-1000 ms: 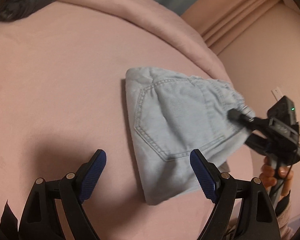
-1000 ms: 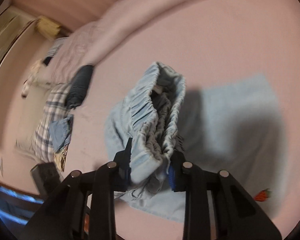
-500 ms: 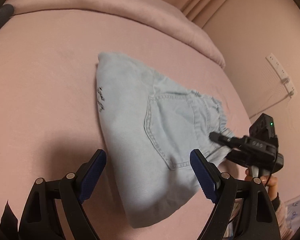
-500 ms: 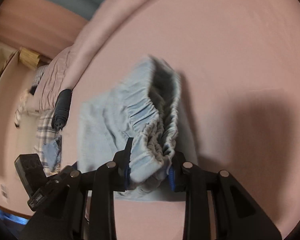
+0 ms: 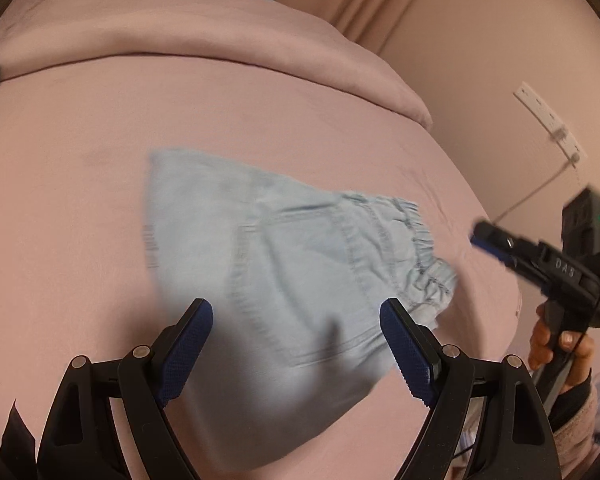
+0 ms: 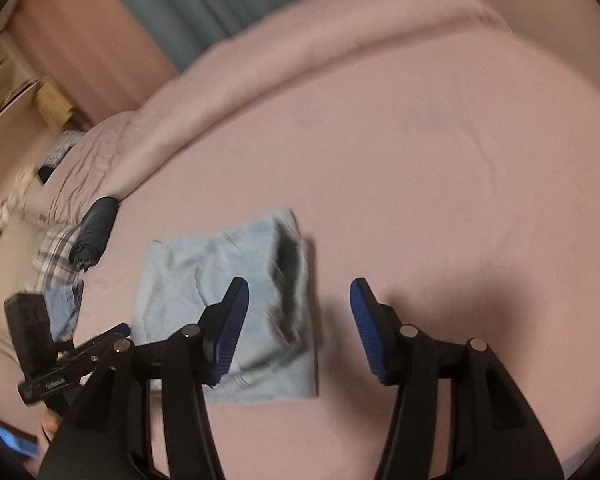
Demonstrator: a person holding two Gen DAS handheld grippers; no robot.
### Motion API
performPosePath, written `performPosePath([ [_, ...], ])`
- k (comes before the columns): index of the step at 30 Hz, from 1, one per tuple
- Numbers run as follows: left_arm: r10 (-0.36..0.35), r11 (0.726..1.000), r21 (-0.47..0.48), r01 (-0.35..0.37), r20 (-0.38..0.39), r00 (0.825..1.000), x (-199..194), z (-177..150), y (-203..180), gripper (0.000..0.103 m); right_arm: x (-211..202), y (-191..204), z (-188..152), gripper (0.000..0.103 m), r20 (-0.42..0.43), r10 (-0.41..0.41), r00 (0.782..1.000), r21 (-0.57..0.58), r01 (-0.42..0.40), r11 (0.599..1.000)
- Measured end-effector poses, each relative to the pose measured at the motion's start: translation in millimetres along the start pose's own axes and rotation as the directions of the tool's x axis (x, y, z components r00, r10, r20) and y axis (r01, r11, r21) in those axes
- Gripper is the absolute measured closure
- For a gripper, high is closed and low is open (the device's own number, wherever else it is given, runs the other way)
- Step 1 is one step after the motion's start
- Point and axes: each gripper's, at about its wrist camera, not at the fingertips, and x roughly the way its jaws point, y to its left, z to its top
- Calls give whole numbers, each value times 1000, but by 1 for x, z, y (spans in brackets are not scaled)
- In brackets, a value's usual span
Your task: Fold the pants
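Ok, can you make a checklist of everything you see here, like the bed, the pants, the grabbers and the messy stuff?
Surface: pink bed sheet, with a rolled pink duvet along its far edge.
Job's things: light blue pants lying folded on the sheet, elastic waistband gaping open.
Clutter: dark rolled item, plaid cloth.
Grippers: left gripper open above the pants; right gripper open, holding nothing.
Cables: a thin cord running from the wall power strip.
Surroundings: teal curtain, pink curtains.
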Motion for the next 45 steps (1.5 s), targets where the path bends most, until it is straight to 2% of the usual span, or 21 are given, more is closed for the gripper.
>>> performPosePath([
  [1, -9, 1000, 15, 9, -8, 1000, 7, -1, -5, 18, -1, 5, 3, 67, 14, 11, 1000, -31, -11, 999],
  [5, -19, 997, 68, 23, -62, 998, 40, -20, -19, 18, 29, 42, 13, 75, 31, -14, 999, -170, 19, 985],
  [7, -48, 997, 52, 48, -9, 999, 39, -35, -13, 18, 54, 42, 12, 78, -9, -46, 999, -208, 43, 977],
  [9, -44, 994, 101, 42, 20, 999, 36, -47, -13, 20, 92, 30, 5, 70, -74, -169, 983, -247, 146, 958],
  [12, -17, 985, 171, 17, 2, 1000, 23, -52, -19, 20, 100, -2, 2, 64, -92, -68, 993, -93, 59, 994],
  [13, -30, 986, 166, 31, -10, 999, 16, -53, -18, 20, 96, -7, 5, 55, -103, -56, 993, -73, 49, 996],
  [16, -78, 992, 106, 74, 40, 996, -18, -59, 0, 18, 85, -7, 15, 49, -129, -83, 988, -76, 73, 994],
  [19, -72, 996, -37, 76, 83, 994, -40, -66, 37, 16, 59, 19, 31, 47, -52, -113, 992, -140, 105, 985],
  [20, -89, 991, -92, 97, 83, 993, -40, -67, 49, 16, 56, 29, 34, 47, -44, -103, 994, -162, 95, 982],
  [22, -112, 975, -187, 123, 68, 991, -33, -70, 68, 16, 62, 52, 40, 47, -78, -6, 997, -191, -9, 981],
  [25, -153, 948, -270, 166, 69, 986, -21, -74, 79, 16, 96, 100, 55, 47, -185, 156, 970, -176, -190, 966],
  [27, -180, 936, -292, 199, 90, 980, -21, -70, 81, 17, 128, 130, 62, 47, -247, 191, 950, -171, -236, 957],
  [29, -197, 929, -301, 214, 84, 977, -17, -68, 80, 43, 165, 159, 65, 47, -309, 188, 932, -185, -252, 950],
  [30, -195, 933, -300, 199, 45, 980, -10, -68, 79, 52, 180, 168, 66, 47, -340, 184, 922, -184, -257, 949],
  [32, -206, 936, -289, 203, 19, 978, -6, -71, 76, 68, 204, 178, 62, 49, -431, 189, 883, -162, -281, 946],
  [33, -211, 936, -285, 206, 15, 977, -5, -71, 75, 71, 221, 183, 58, 60, -489, 188, 852, -139, -289, 947],
  [34, -208, 937, -284, 201, 9, 978, -4, -73, 73, 73, 233, 186, 53, 81, -538, 164, 827, -143, -282, 949],
  [35, -210, 936, -286, 204, 10, 978, -3, -73, 72, 74, 232, 185, 49, 84, -554, 141, 820, -161, -273, 948],
  [38, -216, 932, -296, 211, 14, 976, 2, -73, 74, 75, 239, 190, 41, 90, -570, 58, 819, -239, -233, 943],
  [41, -199, 943, -270, 196, 15, 980, 0, -76, 65, 75, 255, 187, 43, 92, -549, 14, 836, -244, -176, 954],
  [45, -205, 950, -246, 191, -30, 978, -13, -84, 55, 75, 227, 184, 55, 82, -460, 47, 887, -231, -171, 958],
])
